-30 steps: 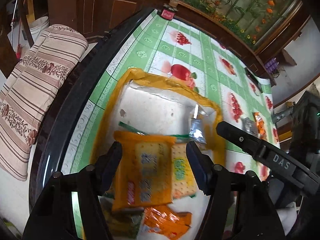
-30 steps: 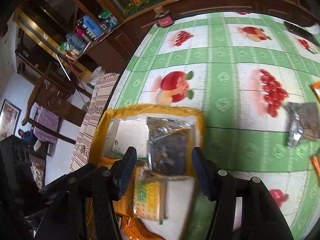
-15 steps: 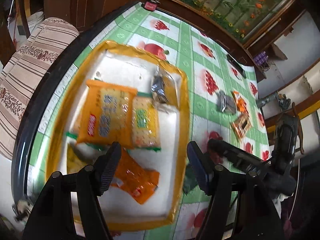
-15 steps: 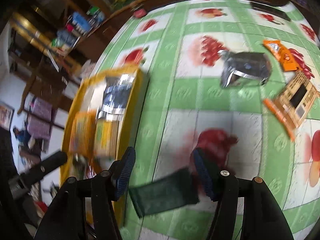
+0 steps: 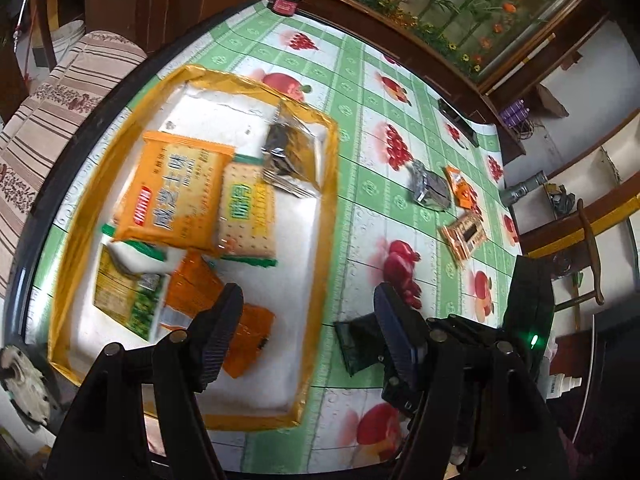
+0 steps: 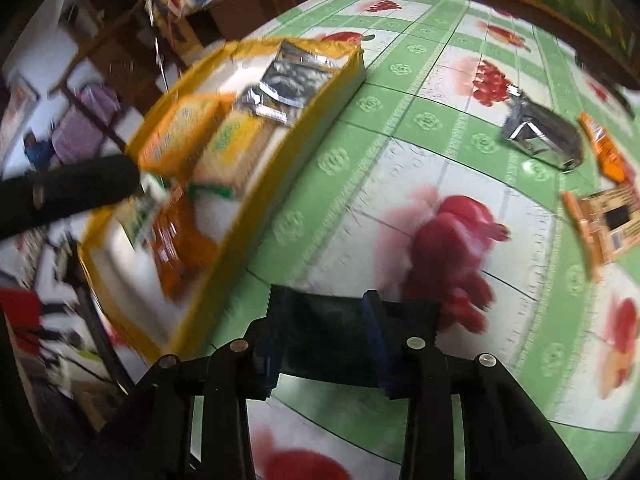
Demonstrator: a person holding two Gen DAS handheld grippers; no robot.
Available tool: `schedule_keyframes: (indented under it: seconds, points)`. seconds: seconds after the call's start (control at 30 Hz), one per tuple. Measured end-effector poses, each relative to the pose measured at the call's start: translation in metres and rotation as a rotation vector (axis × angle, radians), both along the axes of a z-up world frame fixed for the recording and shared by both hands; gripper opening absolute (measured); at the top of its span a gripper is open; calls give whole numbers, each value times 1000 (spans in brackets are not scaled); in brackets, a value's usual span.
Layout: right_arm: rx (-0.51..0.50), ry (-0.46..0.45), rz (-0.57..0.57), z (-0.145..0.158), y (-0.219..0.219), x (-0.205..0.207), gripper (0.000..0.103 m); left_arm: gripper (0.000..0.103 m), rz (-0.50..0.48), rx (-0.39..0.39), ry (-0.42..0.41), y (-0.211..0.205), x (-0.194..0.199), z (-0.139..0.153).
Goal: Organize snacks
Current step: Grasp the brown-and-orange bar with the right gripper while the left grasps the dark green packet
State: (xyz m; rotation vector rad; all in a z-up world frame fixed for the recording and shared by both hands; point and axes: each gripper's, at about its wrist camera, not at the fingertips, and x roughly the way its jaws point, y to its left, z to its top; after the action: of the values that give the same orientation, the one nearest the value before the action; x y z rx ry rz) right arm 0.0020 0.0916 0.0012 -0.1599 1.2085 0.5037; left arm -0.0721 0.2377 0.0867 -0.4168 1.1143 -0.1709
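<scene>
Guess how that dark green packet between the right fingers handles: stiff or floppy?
Likely floppy: the dark green packet looks a thin, flat sachet with serrated edges. Probably light, since the right gripper pinches it alone. The film may be slippery, so it could slide out.

A green-and-white fruit-print cloth covers the desk, whose dark edge shows at 9 o'clock. At 12 o'clock a small red-labelled jar stands at the cloth's far edge, against a dark wooden ledge. A striped cushion lies beyond the desk at 10 o'clock. At 2 o'clock a flat black object, too small to identify, rests on the cloth. At 4 o'clock stands a wooden chair, a white bottle below it.
</scene>
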Motion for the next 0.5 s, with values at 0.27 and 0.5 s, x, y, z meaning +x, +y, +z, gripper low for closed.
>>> schedule_keyframes:
  seconds: [0.27, 0.5]
  points:
    - [8, 31, -84, 8, -71, -11, 41, 67, -63, -7, -20, -28, -7, 8]
    - [281, 76, -680, 17, -214, 58, 77, 67, -87, 20, -34, -38, -19, 15]
